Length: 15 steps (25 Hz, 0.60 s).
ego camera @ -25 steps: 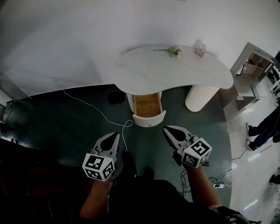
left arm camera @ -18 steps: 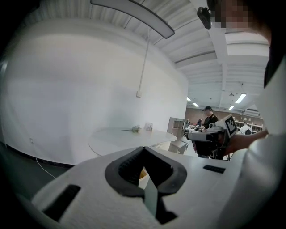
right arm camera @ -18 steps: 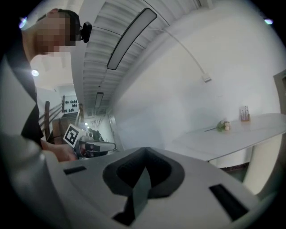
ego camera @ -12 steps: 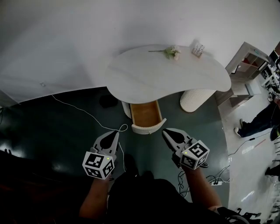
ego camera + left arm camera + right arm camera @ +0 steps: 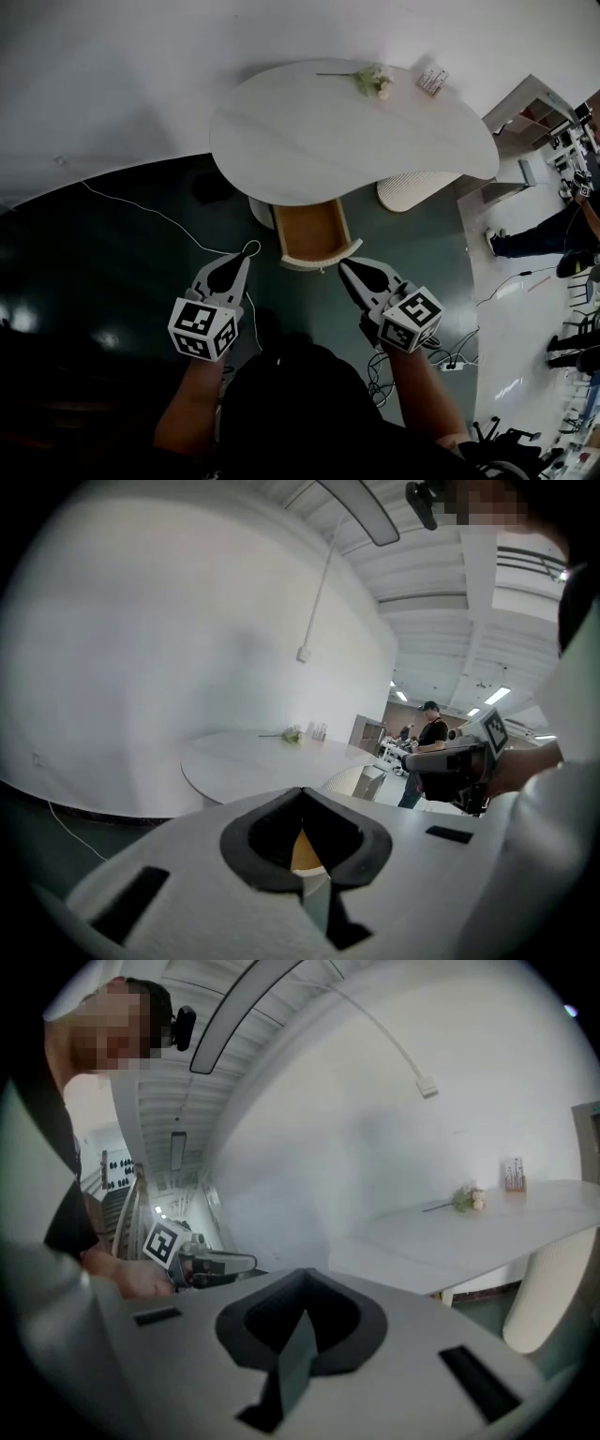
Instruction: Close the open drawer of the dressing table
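Note:
The white dressing table (image 5: 347,131) stands against the wall, and its drawer (image 5: 312,232) is pulled out, showing a wooden inside and a curved white front (image 5: 322,262). My left gripper (image 5: 245,253) is shut and empty, its tip just left of the drawer front. The right gripper (image 5: 346,267) is also shut and empty, with its tip close to the front's right end. In the left gripper view the jaws (image 5: 302,795) meet, and the drawer's wood (image 5: 305,853) shows through the opening below them. The right gripper view has its jaws (image 5: 305,1277) closed, with the table top (image 5: 487,1222) beyond.
A flower sprig (image 5: 373,81) and a small holder (image 5: 431,79) lie on the table top. A ribbed white pedestal (image 5: 412,191) carries its right end. A white cable (image 5: 141,211) runs over the dark floor. At the right are shelves (image 5: 530,122), a person's legs (image 5: 534,239) and floor cables (image 5: 450,361).
The person has stepped toward the table, so it now sits nearer in view. Both gripper tips have drawn close to the drawer front. Both stay shut.

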### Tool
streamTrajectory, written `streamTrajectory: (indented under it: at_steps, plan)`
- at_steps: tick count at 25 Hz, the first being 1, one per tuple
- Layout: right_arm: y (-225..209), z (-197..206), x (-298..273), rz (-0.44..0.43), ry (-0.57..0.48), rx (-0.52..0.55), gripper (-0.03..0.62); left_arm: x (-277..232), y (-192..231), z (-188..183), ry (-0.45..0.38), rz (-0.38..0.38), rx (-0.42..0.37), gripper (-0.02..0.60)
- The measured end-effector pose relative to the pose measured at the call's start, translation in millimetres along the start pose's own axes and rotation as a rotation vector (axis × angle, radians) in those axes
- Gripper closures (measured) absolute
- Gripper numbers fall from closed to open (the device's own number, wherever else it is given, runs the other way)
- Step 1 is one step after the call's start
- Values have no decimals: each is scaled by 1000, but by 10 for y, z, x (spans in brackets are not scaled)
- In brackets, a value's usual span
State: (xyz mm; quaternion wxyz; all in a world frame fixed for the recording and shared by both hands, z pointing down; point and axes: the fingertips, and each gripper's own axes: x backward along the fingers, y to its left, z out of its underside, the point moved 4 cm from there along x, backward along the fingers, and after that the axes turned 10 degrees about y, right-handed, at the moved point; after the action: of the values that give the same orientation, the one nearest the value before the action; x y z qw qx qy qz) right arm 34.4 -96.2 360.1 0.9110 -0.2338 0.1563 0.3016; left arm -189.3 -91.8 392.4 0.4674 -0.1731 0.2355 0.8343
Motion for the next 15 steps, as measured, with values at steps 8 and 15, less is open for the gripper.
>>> streamTrajectory:
  at_steps: [8,15]
  plan:
    - [-222,460,-267,10,58,-48,588,-412,-27,397,71,43,30,574]
    - [-510,1167,-428,45,190,-21,588,-722,-39,965,103,43,81,574]
